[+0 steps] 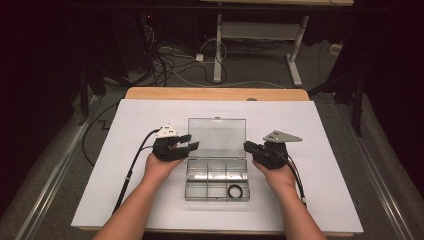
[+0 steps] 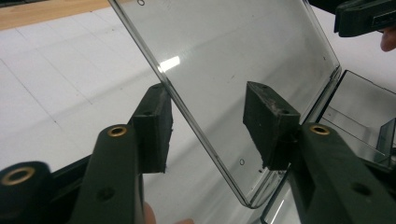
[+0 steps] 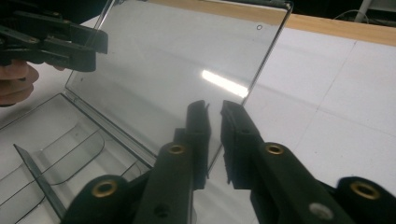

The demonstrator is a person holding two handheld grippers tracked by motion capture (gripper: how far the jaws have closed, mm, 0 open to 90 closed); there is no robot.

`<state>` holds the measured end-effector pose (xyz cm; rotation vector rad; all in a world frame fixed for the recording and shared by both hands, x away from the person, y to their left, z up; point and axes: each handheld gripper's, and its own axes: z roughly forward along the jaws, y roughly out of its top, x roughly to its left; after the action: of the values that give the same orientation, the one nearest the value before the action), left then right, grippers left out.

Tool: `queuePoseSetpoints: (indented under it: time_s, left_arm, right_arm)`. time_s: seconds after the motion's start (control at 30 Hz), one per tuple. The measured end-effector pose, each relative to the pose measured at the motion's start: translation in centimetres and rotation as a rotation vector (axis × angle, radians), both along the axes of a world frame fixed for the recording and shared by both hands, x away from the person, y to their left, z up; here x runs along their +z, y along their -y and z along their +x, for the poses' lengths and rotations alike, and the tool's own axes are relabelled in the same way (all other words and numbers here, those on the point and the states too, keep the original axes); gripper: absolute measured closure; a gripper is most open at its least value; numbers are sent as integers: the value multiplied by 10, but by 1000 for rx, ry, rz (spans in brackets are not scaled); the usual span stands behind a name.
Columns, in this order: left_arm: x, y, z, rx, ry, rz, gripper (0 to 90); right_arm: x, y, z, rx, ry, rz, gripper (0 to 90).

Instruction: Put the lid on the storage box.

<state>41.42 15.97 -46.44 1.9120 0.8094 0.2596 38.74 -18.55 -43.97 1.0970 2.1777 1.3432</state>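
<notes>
Clear rigid rectangular lid (image 1: 217, 137), right gripper (image 3: 214, 140) jaws clenched on its edge, left gripper (image 2: 208, 126) jaws released astride.

No text, label, brand, number or sign can be read anywhere. The clear plastic box (image 1: 217, 172) and its raised lid (image 2: 224, 70) carry no print, and the white sheet (image 1: 100, 165) beneath the box is blank. The black parts of both grippers beside the lid bear no legible marking either.
</notes>
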Motion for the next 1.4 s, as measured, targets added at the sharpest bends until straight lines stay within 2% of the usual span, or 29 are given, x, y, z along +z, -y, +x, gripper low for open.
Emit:
queuePoseSetpoints:
  time_s: [0.1,0.2,0.43,0.9,1.07,1.4]
  left_arm:
    - [2,1,-2,2,16,13,532]
    - [3,1,-4,2,28,20,540]
    - [5,-1,-7,3,37,7,579]
    - [14,-4,-23,6,113,14,686]
    - [16,-5,-28,5,129,17,711]
    - [18,-5,-37,9,148,28,746]
  right_arm:
    - [0,-1,-4,13,23,-8,900]
    - [0,-2,-7,19,41,-18,900]
    - [1,-5,-11,34,64,-20,900]
    - [-2,-12,-24,70,58,-13,900]
    - [-1,-15,-27,99,63,-11,900]
    - [2,-17,-33,107,74,-23,900]
